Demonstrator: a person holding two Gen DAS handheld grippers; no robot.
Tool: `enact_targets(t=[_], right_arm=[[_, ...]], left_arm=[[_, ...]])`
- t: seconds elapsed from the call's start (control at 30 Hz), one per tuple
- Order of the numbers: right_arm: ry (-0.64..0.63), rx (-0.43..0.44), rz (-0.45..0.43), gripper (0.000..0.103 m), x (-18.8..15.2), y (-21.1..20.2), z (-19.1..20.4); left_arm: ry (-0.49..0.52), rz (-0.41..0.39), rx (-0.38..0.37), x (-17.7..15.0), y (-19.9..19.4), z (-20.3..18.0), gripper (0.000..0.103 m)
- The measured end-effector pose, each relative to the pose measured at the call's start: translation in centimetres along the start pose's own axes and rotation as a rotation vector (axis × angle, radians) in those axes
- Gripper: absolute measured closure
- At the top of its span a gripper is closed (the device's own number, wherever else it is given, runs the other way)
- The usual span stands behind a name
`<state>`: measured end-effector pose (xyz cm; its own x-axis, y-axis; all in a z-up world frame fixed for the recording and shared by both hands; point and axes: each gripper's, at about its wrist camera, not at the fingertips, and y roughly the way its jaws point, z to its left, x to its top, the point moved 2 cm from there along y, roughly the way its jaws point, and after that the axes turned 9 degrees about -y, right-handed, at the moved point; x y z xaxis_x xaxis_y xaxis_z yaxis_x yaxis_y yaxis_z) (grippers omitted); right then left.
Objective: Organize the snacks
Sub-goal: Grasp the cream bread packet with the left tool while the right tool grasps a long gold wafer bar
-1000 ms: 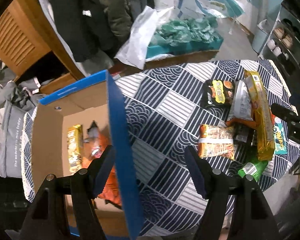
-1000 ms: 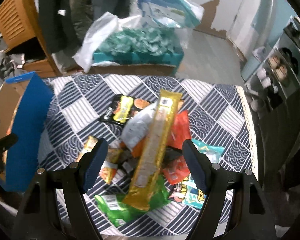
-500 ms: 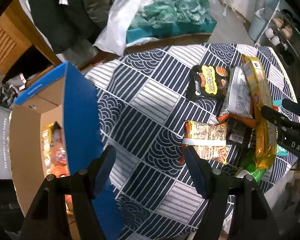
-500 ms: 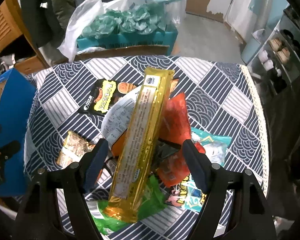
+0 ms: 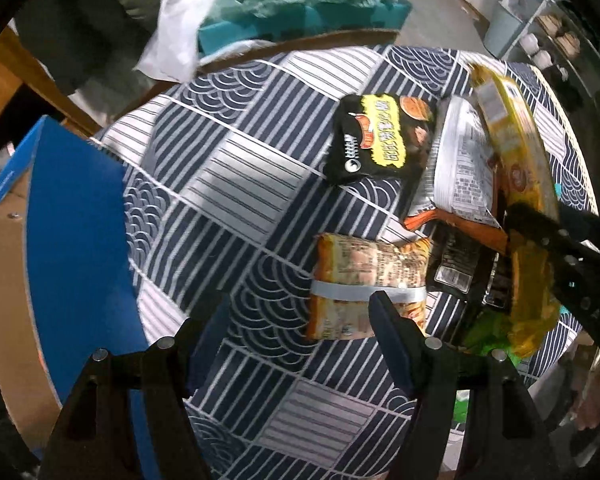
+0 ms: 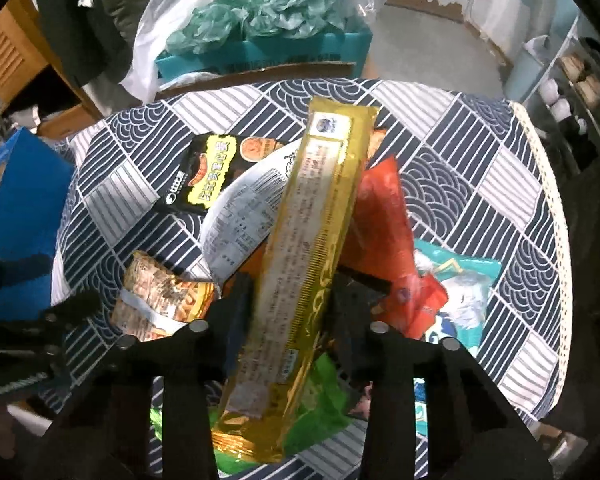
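Snack packs lie heaped on the patterned tablecloth (image 5: 236,184). My right gripper (image 6: 292,292) is closing its jaws, and its pads touch both sides of the long golden pack (image 6: 316,240) that lies on top of the heap. The same golden pack (image 5: 516,168) shows at the right of the left wrist view. My left gripper (image 5: 298,300) hangs open just above the cloth. Its right finger is over the orange noodle pack (image 5: 364,268) and nothing is gripped. A black pack (image 5: 380,140) and a white pack (image 5: 464,164) lie beyond.
An open cardboard box with a blue flap (image 5: 76,240) stands at the table's left edge. A red pack (image 6: 384,224), a teal pack (image 6: 460,280) and a green pack (image 6: 324,412) lie under the golden one. A teal crate (image 6: 260,52) stands behind the table.
My right gripper sank onto the heap and its jaws came in against the golden pack. My left gripper moved from above the box rightward and down to the orange pack.
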<state>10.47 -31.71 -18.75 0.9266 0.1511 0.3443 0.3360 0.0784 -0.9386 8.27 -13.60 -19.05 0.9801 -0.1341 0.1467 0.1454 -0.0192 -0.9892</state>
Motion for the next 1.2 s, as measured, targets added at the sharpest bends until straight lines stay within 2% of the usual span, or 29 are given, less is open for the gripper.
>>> enact_targets(t=[0.1, 0.53, 0.73, 1.03, 1.1, 1.2], right_arm=[[-0.011, -0.012, -0.011, 0.076, -0.2, -0.5, -0.3], [-0.05, -0.017, 0.017, 0.076, -3.1, -0.8, -1.0], [-0.042, -0.007, 0.027, 0.07, -3.1, -0.1, -1.2], [-0.046, -0.01, 0.02, 0.067, -2.8, 0.7, -1.2], [-0.058, -0.02, 0.013, 0.069, -2.9, 0.7, -1.2], [-0.064, -0.022, 0.001, 0.072, -3.0, 0.5, -1.3]], left_arm=[[-0.008, 0.012, -0.005, 0.0, 0.5, -0.6, 0.024], [-0.02, 0.057, -0.014, 0.4, 3.1, -2.5, 0.021], [-0.04, 0.071, -0.049, 0.5, 3.3, -3.1, 0.021], [-0.032, 0.118, -0.061, 0.3, 5.7, -3.9, 0.017], [-0.025, 0.112, -0.074, 0.3, 6.0, -3.9, 0.018], [-0.025, 0.105, -0.079, 0.1, 6.3, -3.7, 0.032]])
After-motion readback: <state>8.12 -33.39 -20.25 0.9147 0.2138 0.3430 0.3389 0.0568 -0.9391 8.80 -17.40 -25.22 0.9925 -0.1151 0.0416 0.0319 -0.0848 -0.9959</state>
